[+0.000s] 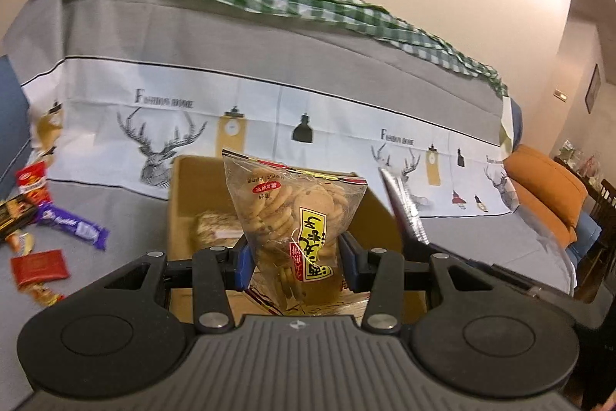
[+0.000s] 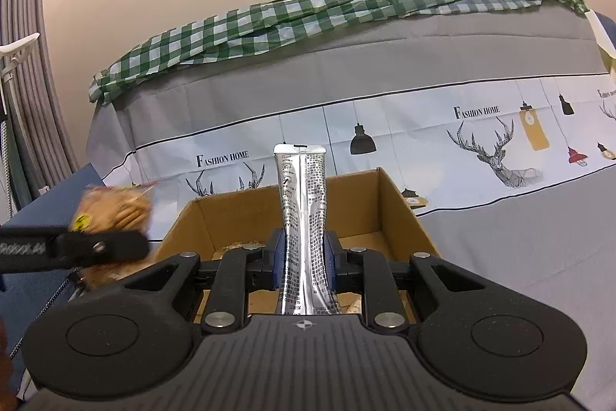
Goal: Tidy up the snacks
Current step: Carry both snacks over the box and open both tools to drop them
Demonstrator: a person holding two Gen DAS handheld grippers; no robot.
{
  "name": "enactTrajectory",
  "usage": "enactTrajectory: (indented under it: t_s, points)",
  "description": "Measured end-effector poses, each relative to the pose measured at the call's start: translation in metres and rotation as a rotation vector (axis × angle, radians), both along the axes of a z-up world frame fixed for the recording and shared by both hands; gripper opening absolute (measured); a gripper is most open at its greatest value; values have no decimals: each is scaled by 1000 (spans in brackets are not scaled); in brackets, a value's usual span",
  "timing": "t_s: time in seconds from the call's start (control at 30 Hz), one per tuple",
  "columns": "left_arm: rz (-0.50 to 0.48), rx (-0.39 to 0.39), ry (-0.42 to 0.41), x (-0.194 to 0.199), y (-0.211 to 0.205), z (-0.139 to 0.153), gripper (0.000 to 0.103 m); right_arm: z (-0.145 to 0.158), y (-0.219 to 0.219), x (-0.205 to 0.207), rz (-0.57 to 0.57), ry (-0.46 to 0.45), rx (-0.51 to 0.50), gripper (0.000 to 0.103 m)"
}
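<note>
My left gripper (image 1: 294, 262) is shut on a clear bag of round biscuits (image 1: 292, 214) with a yellow label, held upright over the open cardboard box (image 1: 181, 203). Another biscuit pack (image 1: 215, 226) lies inside the box. My right gripper (image 2: 306, 259) is shut on a tall silver foil snack packet (image 2: 304, 218), held upright over the same box (image 2: 400, 203). The silver packet also shows in the left wrist view (image 1: 404, 207) at right. The biscuit bag (image 2: 111, 210) and left gripper show blurred at left in the right wrist view.
Loose snacks lie on the grey sofa cover at left: a purple chocolate bar (image 1: 73, 224), a red packet (image 1: 38, 266), a red-white packet (image 1: 34, 182). An orange cushion (image 1: 546, 191) sits at right. A green checked cloth (image 2: 308, 14) drapes the sofa back.
</note>
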State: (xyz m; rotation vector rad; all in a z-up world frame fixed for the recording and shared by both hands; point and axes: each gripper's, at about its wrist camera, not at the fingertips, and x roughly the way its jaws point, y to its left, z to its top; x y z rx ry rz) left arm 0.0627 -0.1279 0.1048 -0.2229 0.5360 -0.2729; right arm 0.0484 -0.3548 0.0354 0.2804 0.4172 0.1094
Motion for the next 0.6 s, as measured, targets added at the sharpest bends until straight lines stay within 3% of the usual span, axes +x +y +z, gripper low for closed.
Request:
enactTrajectory:
  t_s: [0.3, 0.37, 0.4, 0.43, 0.47, 0.6]
  points:
    - [-27, 22, -7, 27, -19, 8, 50, 0, -3, 1, -62, 14, 13, 26]
    - [-27, 16, -8, 29, -20, 12, 68, 0, -3, 2, -108, 23, -2, 36]
    - [-28, 11, -17, 29, -20, 15, 84, 0, -3, 3, -140, 29, -11, 53]
    - [-30, 6, -31, 27, -19, 17, 88, -1, -4, 3, -160, 32, -9, 66]
    - [-31, 8, -46, 25, -19, 18, 88, -1, -5, 3, -172, 32, -5, 70]
    - [-6, 28, -107, 9, -14, 15, 88, -2, -2, 2, -174, 30, -25, 73]
